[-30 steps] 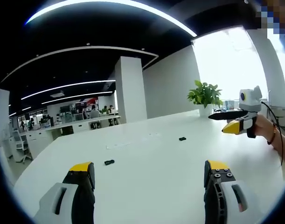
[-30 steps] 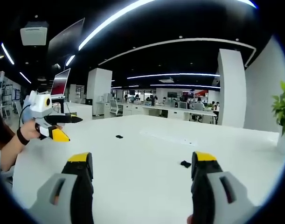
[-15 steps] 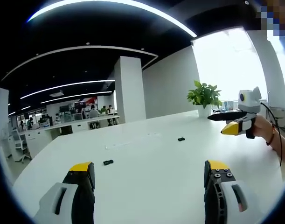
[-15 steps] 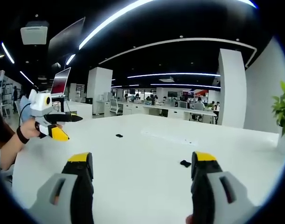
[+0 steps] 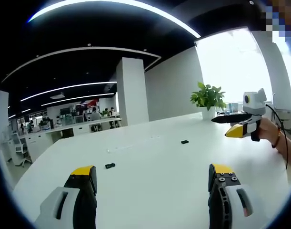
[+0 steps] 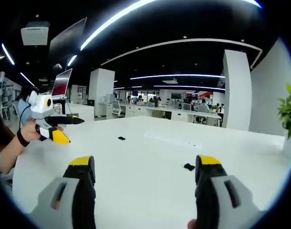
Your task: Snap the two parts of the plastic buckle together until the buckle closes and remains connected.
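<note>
Two small black buckle parts lie apart on the white table [image 5: 150,167]. In the left gripper view one buckle part [image 5: 110,165] lies ahead of my left jaw and the other buckle part [image 5: 185,141] lies farther off to the right. My left gripper [image 5: 152,179] is open and empty above the table. In the right gripper view one buckle part [image 6: 189,167] lies just ahead of my right jaw, the other buckle part [image 6: 121,139] farther back. My right gripper [image 6: 145,169] is open and empty. Each gripper appears in the other's view, hand-held: right gripper [image 5: 231,125], left gripper [image 6: 64,130].
A potted green plant [image 5: 208,98] stands at the table's far end by the bright window. Open-plan office desks, chairs and white pillars [image 5: 132,90] lie beyond the table. A monitor [image 6: 61,85] stands at the left in the right gripper view.
Almost nothing has changed; both views drift very slightly and the buckle parts stay where they were.
</note>
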{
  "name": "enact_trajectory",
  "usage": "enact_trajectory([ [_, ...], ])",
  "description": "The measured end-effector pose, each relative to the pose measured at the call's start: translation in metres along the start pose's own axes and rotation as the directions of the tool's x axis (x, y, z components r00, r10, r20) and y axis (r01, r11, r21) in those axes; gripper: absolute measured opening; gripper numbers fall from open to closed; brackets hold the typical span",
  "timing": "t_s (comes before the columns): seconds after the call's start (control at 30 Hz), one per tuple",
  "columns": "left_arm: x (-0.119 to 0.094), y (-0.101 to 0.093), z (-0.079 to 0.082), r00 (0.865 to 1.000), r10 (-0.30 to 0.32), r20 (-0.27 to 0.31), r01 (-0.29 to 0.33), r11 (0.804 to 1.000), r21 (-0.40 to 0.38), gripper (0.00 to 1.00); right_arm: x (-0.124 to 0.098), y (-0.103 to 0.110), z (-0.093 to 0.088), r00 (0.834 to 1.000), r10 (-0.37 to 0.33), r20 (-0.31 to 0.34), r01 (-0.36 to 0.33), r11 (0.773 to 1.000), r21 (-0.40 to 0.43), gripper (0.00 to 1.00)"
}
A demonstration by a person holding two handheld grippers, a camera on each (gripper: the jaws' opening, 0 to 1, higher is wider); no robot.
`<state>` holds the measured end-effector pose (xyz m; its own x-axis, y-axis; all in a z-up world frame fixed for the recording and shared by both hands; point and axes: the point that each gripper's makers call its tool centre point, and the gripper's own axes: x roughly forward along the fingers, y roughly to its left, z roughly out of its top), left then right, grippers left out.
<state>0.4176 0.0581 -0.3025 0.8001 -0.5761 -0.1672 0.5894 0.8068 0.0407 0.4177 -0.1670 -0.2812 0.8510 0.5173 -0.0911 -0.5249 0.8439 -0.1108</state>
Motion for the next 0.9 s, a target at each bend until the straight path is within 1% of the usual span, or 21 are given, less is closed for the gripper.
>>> enact_trajectory([
  [0.13,0.000,0.000,0.001,1.000,-0.004,0.004,0.004,1.000,-0.003,1.00,0.000,-0.001,-0.001,1.000,-0.004,-0.006,0.004,1.000,-0.002,0.86],
  [0.23,0.000,0.001,0.005,1.000,0.002,0.023,-0.002,1.000,-0.007,1.00,0.000,0.000,-0.001,1.000,-0.001,-0.006,0.001,1.000,0.002,0.86],
  [0.3,0.000,0.001,0.006,1.000,0.002,0.030,-0.002,1.000,-0.013,1.00,-0.001,0.000,0.001,1.000,-0.002,0.007,0.002,1.000,0.002,0.86],
  [0.4,0.001,0.003,0.003,1.000,0.002,0.018,-0.001,1.000,-0.018,1.00,-0.002,-0.001,0.003,1.000,-0.003,0.013,0.003,1.000,0.003,0.86],
  [0.47,0.003,0.002,0.003,1.000,0.002,0.020,-0.002,1.000,-0.026,1.00,-0.001,-0.002,0.002,1.000,-0.005,0.012,0.005,1.000,0.009,0.86],
  [0.5,0.005,0.003,0.002,1.000,0.013,0.014,-0.013,1.000,0.003,1.00,-0.001,-0.002,0.002,1.000,-0.006,0.014,0.006,1.000,0.009,0.86],
  [0.53,0.005,0.000,0.002,1.000,0.010,0.010,-0.010,1.000,0.011,1.00,-0.001,-0.003,0.001,1.000,-0.010,0.015,0.010,1.000,0.020,0.86],
  [0.6,0.007,-0.008,0.004,0.999,-0.030,0.028,0.031,0.998,-0.045,1.00,0.000,-0.004,0.002,1.000,-0.011,0.016,0.011,1.000,0.020,0.86],
  [0.7,0.009,-0.006,0.002,0.999,-0.041,0.017,0.042,0.997,-0.061,1.00,0.001,-0.006,0.001,1.000,-0.015,0.014,0.015,1.000,0.017,0.86],
  [0.73,0.010,-0.005,0.000,0.999,-0.035,0.004,0.035,0.998,-0.053,1.00,0.001,-0.008,0.000,1.000,-0.020,0.011,0.020,0.999,0.028,0.86],
  [0.77,0.010,-0.005,0.001,0.999,-0.038,0.007,0.038,0.999,-0.032,1.00,0.001,-0.009,0.000,1.000,-0.024,0.012,0.023,0.999,0.032,0.86],
  [0.83,0.011,-0.005,0.006,0.999,-0.038,0.020,0.039,0.998,-0.044,1.00,0.003,-0.011,0.001,1.000,-0.025,0.016,0.025,0.999,0.031,0.86],
  [0.9,0.011,-0.002,0.010,0.999,-0.027,0.025,0.028,0.999,-0.035,1.00,0.005,-0.013,0.001,1.000,-0.028,0.013,0.027,0.999,0.030,0.86],
])
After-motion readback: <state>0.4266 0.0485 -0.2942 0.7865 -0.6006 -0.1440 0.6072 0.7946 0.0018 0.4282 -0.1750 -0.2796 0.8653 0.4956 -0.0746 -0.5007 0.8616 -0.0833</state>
